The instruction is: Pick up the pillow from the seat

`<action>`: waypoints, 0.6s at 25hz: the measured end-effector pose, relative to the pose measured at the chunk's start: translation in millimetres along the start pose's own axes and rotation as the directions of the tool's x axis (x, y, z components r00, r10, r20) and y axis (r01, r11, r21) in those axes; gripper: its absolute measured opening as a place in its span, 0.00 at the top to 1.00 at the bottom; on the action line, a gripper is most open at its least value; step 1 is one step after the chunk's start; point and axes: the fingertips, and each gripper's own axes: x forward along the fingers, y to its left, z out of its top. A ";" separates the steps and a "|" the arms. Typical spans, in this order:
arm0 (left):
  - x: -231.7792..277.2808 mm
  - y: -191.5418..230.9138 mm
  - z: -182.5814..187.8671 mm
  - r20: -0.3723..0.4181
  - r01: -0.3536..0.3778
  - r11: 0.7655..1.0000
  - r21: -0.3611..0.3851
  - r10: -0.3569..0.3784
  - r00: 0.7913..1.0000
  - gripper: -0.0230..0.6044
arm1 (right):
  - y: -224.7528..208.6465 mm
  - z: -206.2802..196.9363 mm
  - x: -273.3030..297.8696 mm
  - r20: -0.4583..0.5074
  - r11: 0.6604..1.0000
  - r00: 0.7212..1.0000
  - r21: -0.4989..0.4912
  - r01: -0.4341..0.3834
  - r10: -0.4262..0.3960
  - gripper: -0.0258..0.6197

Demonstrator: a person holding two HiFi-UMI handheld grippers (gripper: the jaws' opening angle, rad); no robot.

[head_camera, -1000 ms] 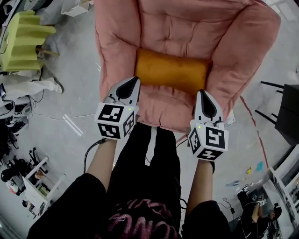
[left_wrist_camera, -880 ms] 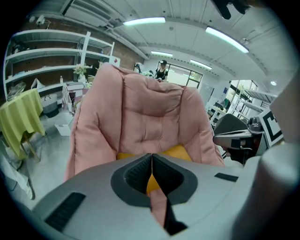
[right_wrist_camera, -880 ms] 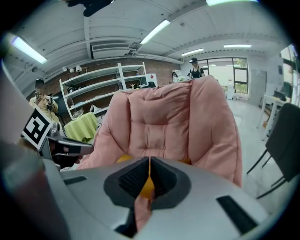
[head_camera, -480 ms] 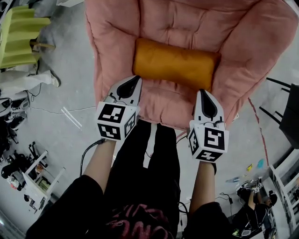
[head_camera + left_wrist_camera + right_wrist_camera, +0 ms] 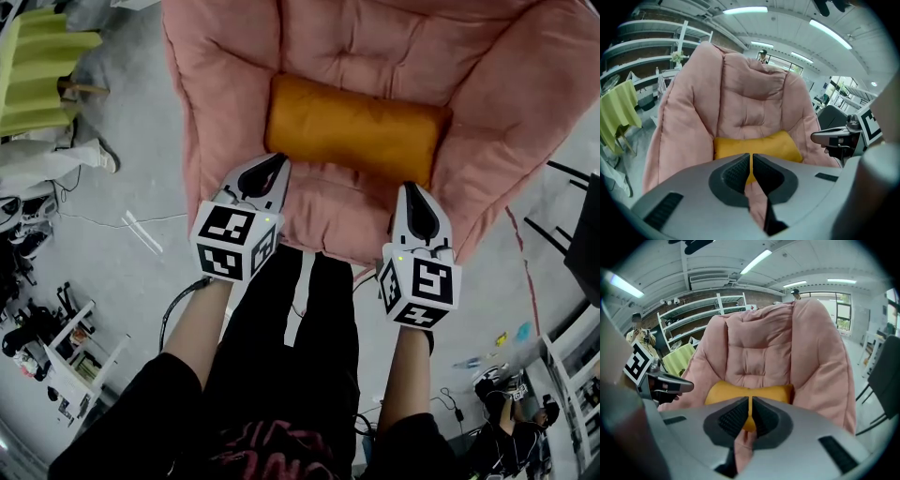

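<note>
An orange-yellow pillow (image 5: 354, 129) lies across the seat of a pink padded armchair (image 5: 375, 37); it also shows as the pillow (image 5: 757, 146) in the left gripper view and the pillow (image 5: 747, 393) in the right gripper view. My left gripper (image 5: 279, 161) hovers just short of the pillow's near left corner, jaws shut and empty. My right gripper (image 5: 412, 187) hangs over the seat's front edge near the pillow's right end, also shut with nothing held. Neither one touches the pillow.
A lime-green chair (image 5: 42, 75) stands on the grey floor at the left. A dark chair frame (image 5: 577, 225) sits at the right. Cables and clutter (image 5: 37, 328) lie at the lower left. Shelving (image 5: 693, 310) lines the far wall.
Both grippers have sunk toward the seat while staying shut. The armchair and pillow now fill more of the head view, and the pillow sits closer to the fingertips.
</note>
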 end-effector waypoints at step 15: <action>39.4 15.5 -11.7 -0.082 0.006 1.000 -0.001 -0.006 0.997 0.72 | -27.5 -18.8 36.0 -0.079 0.999 0.997 0.029 0.025 -0.022 0.70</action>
